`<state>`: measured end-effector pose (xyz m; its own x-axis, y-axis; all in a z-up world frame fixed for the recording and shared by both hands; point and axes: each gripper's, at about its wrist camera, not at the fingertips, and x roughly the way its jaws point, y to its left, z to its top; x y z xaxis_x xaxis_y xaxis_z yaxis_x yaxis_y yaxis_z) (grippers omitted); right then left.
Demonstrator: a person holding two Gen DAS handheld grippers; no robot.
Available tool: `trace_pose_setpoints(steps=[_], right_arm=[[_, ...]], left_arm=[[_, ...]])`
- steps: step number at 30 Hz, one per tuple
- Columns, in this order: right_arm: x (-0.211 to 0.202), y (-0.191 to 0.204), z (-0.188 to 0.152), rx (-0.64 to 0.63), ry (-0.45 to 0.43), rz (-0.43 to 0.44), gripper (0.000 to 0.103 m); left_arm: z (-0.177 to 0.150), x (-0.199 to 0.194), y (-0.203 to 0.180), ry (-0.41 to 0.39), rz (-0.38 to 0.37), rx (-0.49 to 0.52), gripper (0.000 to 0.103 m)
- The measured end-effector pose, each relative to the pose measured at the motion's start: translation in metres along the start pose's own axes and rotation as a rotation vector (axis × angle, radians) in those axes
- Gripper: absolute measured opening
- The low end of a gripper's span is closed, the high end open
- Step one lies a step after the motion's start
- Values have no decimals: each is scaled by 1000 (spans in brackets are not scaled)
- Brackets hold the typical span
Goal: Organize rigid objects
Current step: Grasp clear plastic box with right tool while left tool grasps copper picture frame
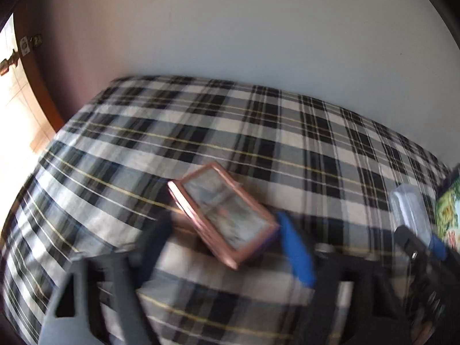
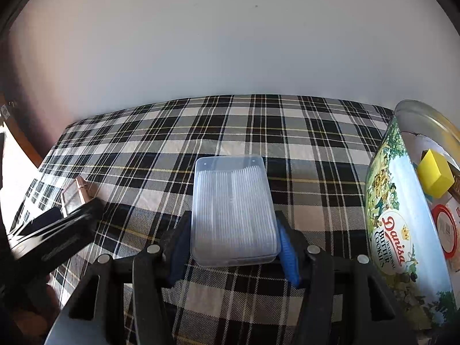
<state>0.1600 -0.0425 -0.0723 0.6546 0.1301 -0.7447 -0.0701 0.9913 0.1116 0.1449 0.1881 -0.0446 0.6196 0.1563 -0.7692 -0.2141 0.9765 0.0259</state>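
A pink-framed flat case [image 1: 222,211] lies tilted between the fingers of my left gripper [image 1: 227,247], above the plaid cloth [image 1: 201,132]; the view is blurred and I cannot tell whether the blue pads [image 1: 296,248] touch it. My right gripper [image 2: 233,247] is shut on a clear plastic box [image 2: 233,210] holding white ridged pieces, just above the cloth. A round Danisa cookie tin [image 2: 402,230] stands open at the right, with a yellow block [image 2: 435,176] and other items inside. The pink case also shows at the left of the right wrist view [image 2: 76,192].
The plaid-covered surface [image 2: 230,126] runs back to a plain white wall. A wooden door and bright floor lie past its left edge [image 1: 17,132]. The left gripper's black body [image 2: 54,235] sits at the left of the right view.
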Motion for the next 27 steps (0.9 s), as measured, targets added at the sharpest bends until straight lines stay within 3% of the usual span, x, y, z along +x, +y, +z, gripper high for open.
trace_pose_setpoints(steps=[2, 8, 10, 16, 20, 25, 26, 27], right_arm=[[0, 1, -1, -3, -1, 3, 57], [-7, -4, -6, 27, -32, 24, 57], [-13, -6, -6, 33, -62, 37, 57], [-39, -5, -5, 28, -203, 32, 57], [-47, -8, -5, 34, -252, 29, 57], [-40, -11, -4, 44, -217, 40, 57], [-39, -11, -4, 49, -207, 43, 57], [-37, -11, -4, 52, -200, 45, 57]], left_arm=[[2, -1, 16, -10, -37, -33, 48], [3, -2, 22, -27, -83, -53, 46], [3, -9, 25, -66, -120, -85, 46], [5, -36, 25, -210, -91, -76, 45], [4, -31, 27, -175, -82, -63, 45], [0, -7, 39, -35, -107, -107, 45], [0, -7, 40, -34, -115, -111, 48], [1, -6, 40, -35, -106, -109, 61]])
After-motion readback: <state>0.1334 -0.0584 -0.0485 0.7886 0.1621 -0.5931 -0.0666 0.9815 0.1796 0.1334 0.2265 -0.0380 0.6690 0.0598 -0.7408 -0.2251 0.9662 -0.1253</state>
